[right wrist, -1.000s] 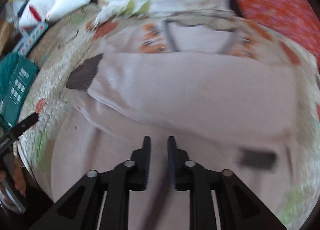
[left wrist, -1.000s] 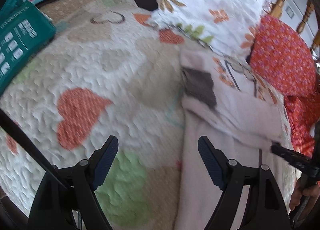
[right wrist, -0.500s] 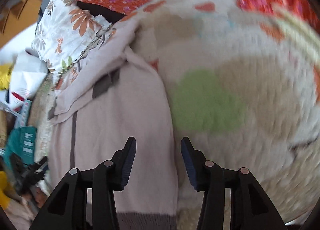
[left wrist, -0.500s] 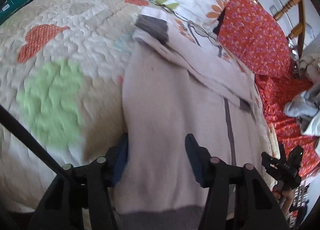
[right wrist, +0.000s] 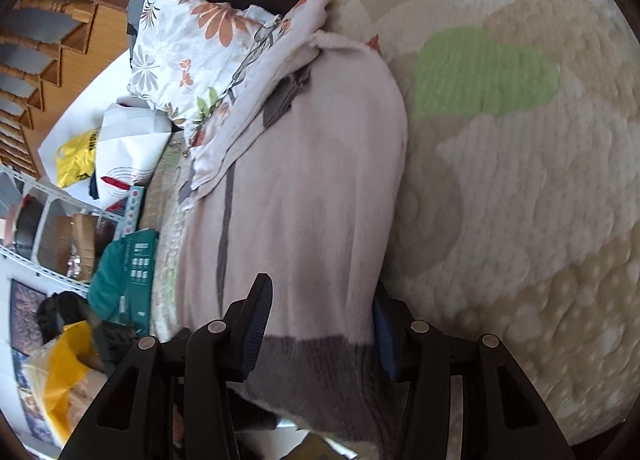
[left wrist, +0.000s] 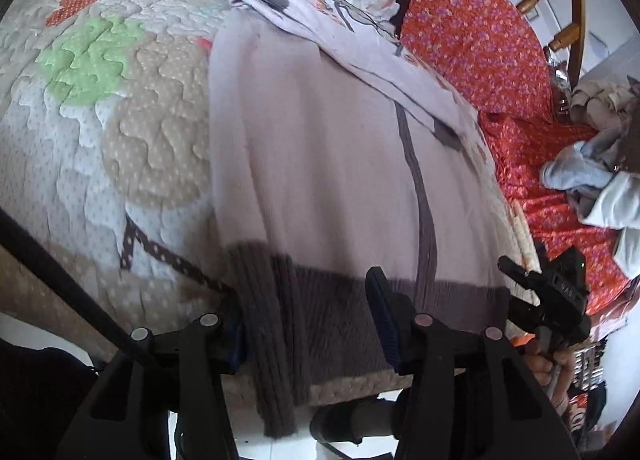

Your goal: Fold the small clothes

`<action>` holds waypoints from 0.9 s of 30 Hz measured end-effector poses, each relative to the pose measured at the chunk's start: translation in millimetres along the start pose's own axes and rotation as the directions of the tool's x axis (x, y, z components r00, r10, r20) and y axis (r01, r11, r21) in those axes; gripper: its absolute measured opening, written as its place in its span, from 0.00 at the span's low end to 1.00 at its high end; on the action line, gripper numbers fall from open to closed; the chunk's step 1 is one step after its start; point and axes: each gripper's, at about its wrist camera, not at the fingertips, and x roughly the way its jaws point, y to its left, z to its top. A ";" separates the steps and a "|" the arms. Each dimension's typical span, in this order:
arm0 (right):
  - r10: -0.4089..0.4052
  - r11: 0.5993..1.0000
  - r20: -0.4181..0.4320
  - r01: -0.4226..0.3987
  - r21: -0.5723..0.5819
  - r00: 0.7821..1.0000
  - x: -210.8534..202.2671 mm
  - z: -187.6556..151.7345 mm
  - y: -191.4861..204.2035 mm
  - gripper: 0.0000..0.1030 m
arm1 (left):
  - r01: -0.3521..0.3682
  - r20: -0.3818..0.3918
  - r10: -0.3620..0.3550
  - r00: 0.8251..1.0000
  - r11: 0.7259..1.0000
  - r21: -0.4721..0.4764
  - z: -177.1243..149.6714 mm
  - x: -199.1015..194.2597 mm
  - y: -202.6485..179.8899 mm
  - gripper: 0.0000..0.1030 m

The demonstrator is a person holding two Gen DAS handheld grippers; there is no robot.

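The sweater [left wrist: 320, 163] lies flat on the quilt [left wrist: 120, 99], sleeves folded across its upper part. Both grippers have descended to its grey hem. The left gripper [left wrist: 308, 324] and right gripper [right wrist: 320, 324] straddle opposite hem corners, jaws open, not yet clamped; the lengthwise fold can begin.

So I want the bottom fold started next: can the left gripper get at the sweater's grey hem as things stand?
Probably yes. The left gripper is open with the grey hem of the sweater lying between its fingers at the edge of the quilt, and nothing lies over the hem there.
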 end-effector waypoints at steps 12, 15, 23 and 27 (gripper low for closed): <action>0.044 0.999 -0.038 -0.044 -0.005 0.998 1.6 -22.7 -0.2 0.50 | 0.042 -0.015 -0.043 0.999 0.997 -0.064 -6.1 -3.6 10.6 0.42; 0.028 0.999 -0.040 -0.029 -0.025 0.999 2.1 -28.4 3.1 0.49 | 0.038 -0.017 -0.039 0.999 0.997 -0.069 -4.8 -3.2 12.1 0.37; -0.035 0.996 -0.020 0.034 -0.085 0.999 4.4 -41.0 12.4 0.47 | 0.046 -0.018 -0.048 0.999 0.993 -0.104 -3.1 -4.2 16.8 0.37; -0.123 0.986 0.013 0.123 -0.109 0.992 3.8 -45.5 16.6 0.21 | -0.046 -0.020 0.043 0.999 0.990 -0.136 2.2 -13.7 26.2 0.06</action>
